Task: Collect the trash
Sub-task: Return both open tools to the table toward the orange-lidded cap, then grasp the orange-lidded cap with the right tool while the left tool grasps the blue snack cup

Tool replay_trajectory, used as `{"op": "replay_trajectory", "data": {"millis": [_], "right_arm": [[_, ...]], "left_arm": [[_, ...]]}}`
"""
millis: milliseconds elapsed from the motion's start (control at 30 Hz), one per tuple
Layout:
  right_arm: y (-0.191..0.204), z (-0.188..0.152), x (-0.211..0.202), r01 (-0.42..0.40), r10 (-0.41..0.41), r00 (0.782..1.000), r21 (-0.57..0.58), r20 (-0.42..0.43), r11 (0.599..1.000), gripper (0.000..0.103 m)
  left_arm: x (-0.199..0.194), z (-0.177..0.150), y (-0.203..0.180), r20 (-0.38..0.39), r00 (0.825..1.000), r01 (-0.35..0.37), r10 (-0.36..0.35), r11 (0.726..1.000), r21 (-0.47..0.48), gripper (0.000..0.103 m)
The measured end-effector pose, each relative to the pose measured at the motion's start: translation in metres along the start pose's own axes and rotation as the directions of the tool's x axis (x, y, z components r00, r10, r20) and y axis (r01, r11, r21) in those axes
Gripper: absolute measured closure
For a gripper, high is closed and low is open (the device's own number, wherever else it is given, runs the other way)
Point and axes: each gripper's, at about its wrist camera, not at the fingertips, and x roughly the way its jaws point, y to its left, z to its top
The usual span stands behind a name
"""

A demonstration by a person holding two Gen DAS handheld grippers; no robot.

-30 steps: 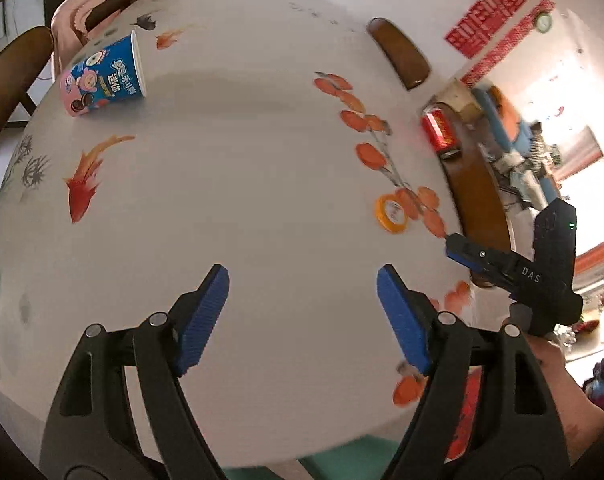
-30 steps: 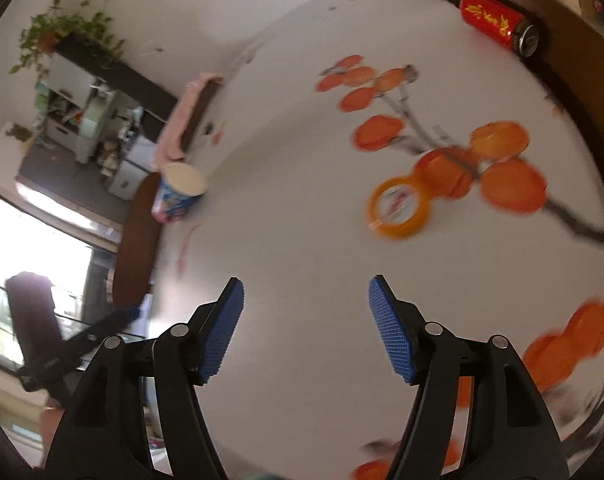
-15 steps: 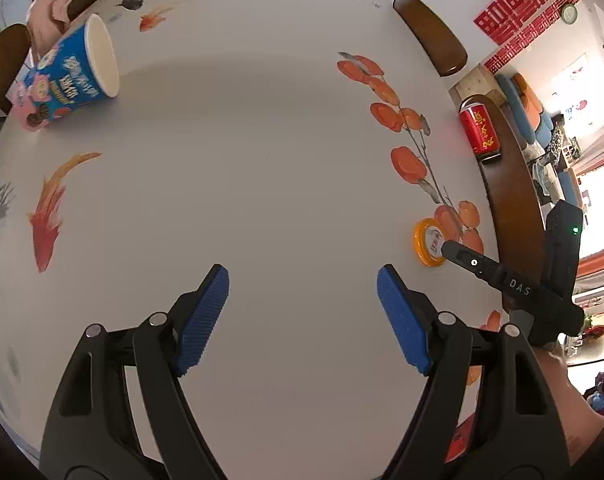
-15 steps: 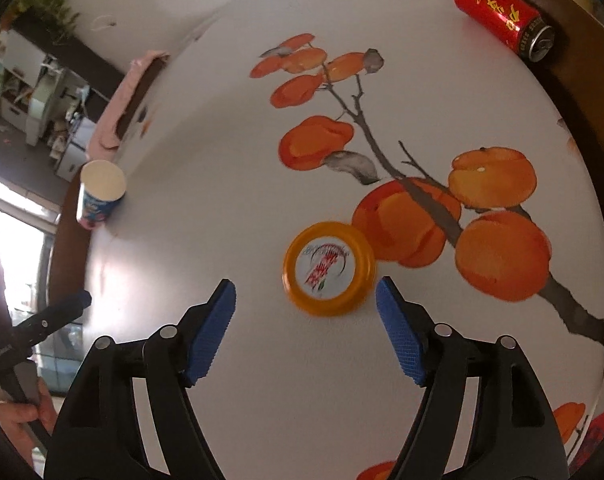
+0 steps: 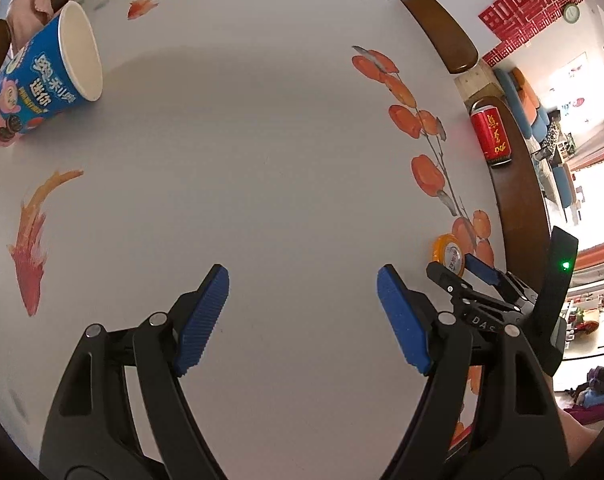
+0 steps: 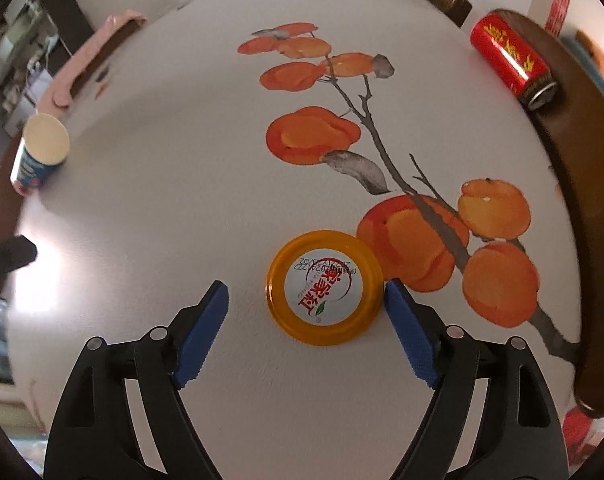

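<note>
My right gripper (image 6: 304, 304) is spread wide, nothing held, with the flat round orange plastic lid (image 6: 325, 287) low centre of its frame, sitting between the blue pads and nearer the right-side one, so this arm takes it. My left gripper (image 5: 302, 308) is also spread, empty; blue paper cup (image 5: 42, 80) on its side upper left, red can (image 5: 492, 134) right edge.

White tabletop (image 6: 182, 200) painted with orange persimmons on grey branches and red-orange fish. Yellow-orange lid (image 6: 325, 287) with white label, red characters. Blue-and-pink cup (image 5: 34, 84). Red can (image 6: 512, 66), gold characters.
</note>
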Motion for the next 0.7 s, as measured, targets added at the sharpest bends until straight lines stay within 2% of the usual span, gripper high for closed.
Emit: {"op": "replay_trajectory", "data": {"millis": [67,133,233,333,500,700], "right_arm": [[-0.001,0.001,0.0,0.03,-0.03,1.0,0.008,0.01,1.0,0.037],[-0.005,0.001,-0.001,0.032,-0.032,0.999,0.023,0.017,0.999,0.042],[-0.002,0.002,-0.001,0.042,-0.042,0.999,-0.005,0.013,0.999,0.042],[-0.004,0.006,-0.001,0.015,-0.015,1.0,0.016,0.004,1.0,0.042],[0.005,0.008,-0.002,-0.049,0.049,0.999,0.027,-0.013,0.998,0.043],[0.045,0.015,-0.006,-0.153,0.153,0.988,-0.014,-0.025,0.988,0.043]], "left_arm": [[0.001,0.003,0.002,-0.003,1.0,0.007,-0.007,1.0,0.0,0.029],[0.004,0.005,0.003,-0.005,1.0,0.01,-0.01,1.0,-0.002,0.029],[0.006,0.006,0.005,-0.008,1.0,0.016,-0.016,1.0,-0.002,0.029],[0.007,0.006,0.007,-0.008,1.0,0.023,-0.023,1.0,-0.003,0.029],[-0.002,0.004,0.014,0.008,1.0,0.016,-0.015,1.0,-0.015,0.029],[-0.026,0.006,0.032,0.05,0.998,-0.03,0.03,0.999,-0.012,0.029]]}}
